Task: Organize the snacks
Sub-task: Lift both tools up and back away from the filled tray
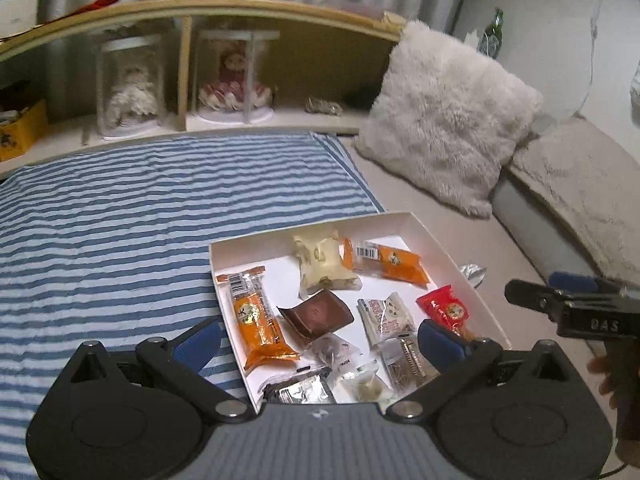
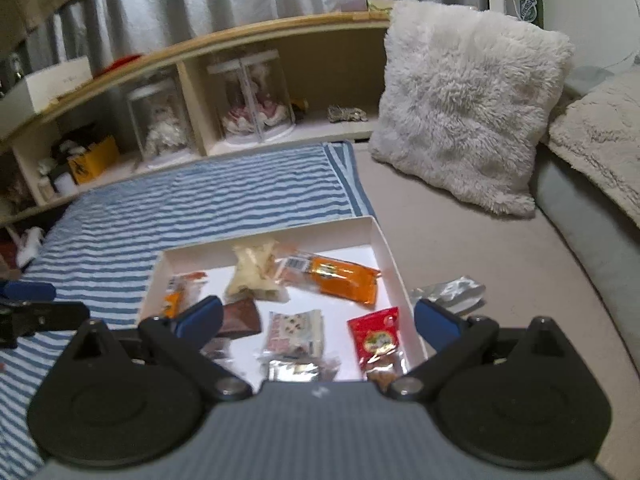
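"0AS" on the right claw (image 1: 532, 292).

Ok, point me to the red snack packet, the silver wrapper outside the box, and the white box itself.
red snack packet (image 2: 376, 332): right wrist view, middle of its printed face.
silver wrapper (image 2: 450, 292): right wrist view, centre of the crumpled foil.
white box (image 1: 460, 268): left wrist view, right side wall.

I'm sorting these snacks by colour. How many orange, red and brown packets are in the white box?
Orange packets: 2
Red packet: 1
Brown packet: 1
Total: 4
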{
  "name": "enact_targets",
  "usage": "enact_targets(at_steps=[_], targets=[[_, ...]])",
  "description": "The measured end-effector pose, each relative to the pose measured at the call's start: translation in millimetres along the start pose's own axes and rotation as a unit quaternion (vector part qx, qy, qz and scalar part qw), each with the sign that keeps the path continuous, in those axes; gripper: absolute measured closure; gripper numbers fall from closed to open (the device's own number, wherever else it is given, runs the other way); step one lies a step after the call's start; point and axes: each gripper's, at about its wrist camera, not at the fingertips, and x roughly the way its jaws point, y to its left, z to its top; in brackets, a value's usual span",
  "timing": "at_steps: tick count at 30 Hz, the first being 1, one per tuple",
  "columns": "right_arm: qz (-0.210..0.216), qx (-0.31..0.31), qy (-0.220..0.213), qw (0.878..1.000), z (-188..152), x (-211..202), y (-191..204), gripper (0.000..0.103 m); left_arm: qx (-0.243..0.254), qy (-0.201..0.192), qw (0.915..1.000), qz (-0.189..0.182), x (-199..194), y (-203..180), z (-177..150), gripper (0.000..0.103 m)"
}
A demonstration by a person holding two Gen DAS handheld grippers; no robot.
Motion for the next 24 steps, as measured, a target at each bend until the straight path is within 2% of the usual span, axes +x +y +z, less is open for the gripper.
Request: enact_targets(at_steps=[12, 24], targets=[[0.008, -0.007, -0.047, 0.999, -26.4, -64.3, 7.4, 0.001, -0.001, -0.071, 0.9973, 0.019, -65.1, -16.3, -32.6, 0.0], [0.007, -0.035, -0.066, 0.997, -56.2, -101.5, 26.8, 0.001, 0.004, -0.084, 0.9952, 0.049, -91.5, -26.6, -69.0, 0.0]])
